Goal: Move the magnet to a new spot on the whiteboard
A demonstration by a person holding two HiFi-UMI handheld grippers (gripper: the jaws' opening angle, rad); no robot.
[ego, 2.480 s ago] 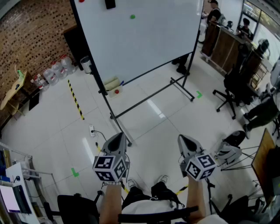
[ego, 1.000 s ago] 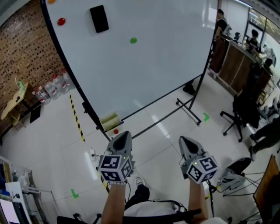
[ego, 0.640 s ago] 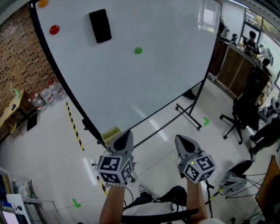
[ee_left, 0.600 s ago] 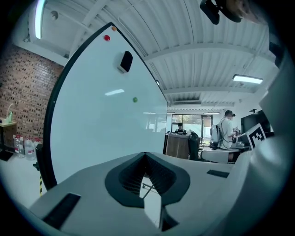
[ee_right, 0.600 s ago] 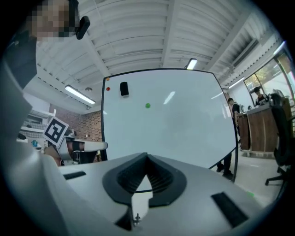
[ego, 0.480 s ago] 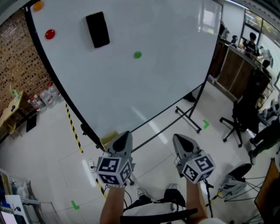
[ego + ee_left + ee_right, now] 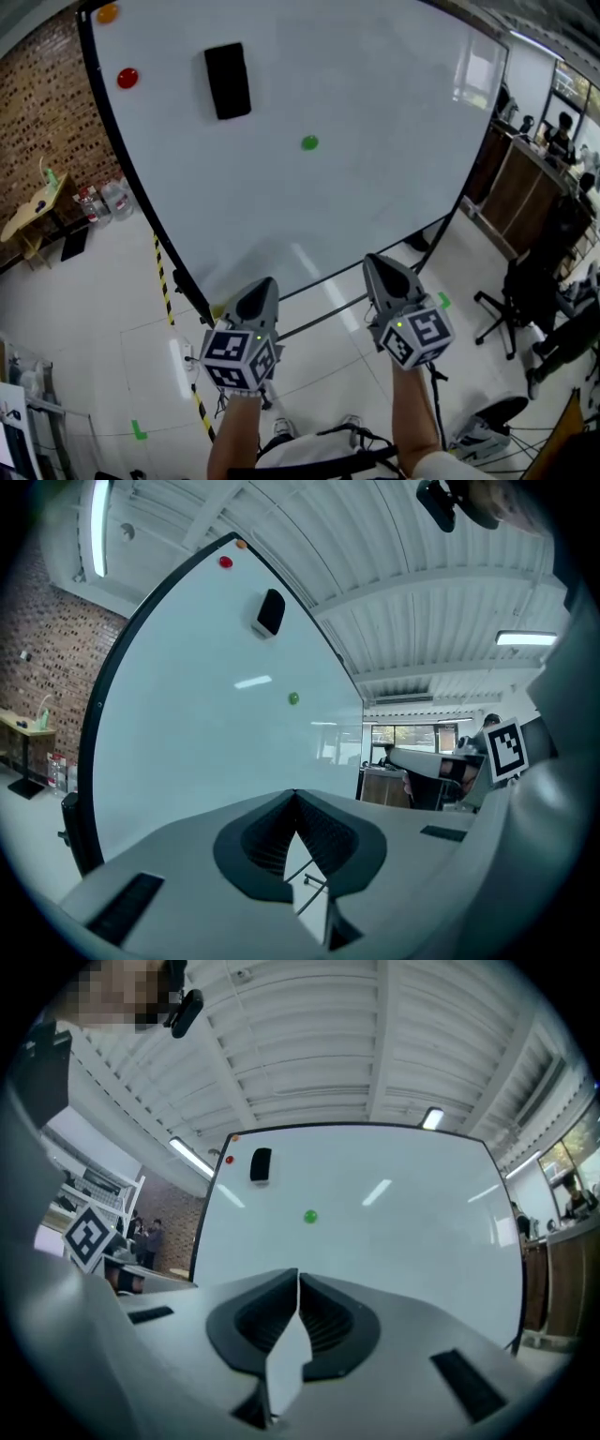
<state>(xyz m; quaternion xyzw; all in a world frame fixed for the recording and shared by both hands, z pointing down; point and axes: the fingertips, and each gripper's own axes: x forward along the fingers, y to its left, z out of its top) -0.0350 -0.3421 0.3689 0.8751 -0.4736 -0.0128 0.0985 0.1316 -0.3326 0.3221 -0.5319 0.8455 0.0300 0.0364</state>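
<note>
A small round green magnet (image 7: 309, 142) sticks near the middle of the whiteboard (image 7: 394, 103); it also shows in the left gripper view (image 7: 293, 698) and the right gripper view (image 7: 310, 1216). Both grippers point level at the board, well short of it and below the magnet. My left gripper (image 7: 266, 285) is shut and empty, its tips meeting (image 7: 295, 794). My right gripper (image 7: 373, 262) has just been opening: a thin slit shows between its tips (image 7: 298, 1277), with nothing in it.
A black eraser (image 7: 228, 81), a red magnet (image 7: 127, 78) and an orange magnet (image 7: 107, 13) sit on the board's upper left. The board's stand (image 7: 427, 230) reaches the floor at right. Yellow-black floor tape (image 7: 169, 291) runs left; an office chair (image 7: 525, 291) and a counter (image 7: 520, 187) stand right.
Both grippers have risen and come closer to the whiteboard, the right one more. The board fills more of the head view and the green magnet sits lower in it.
</note>
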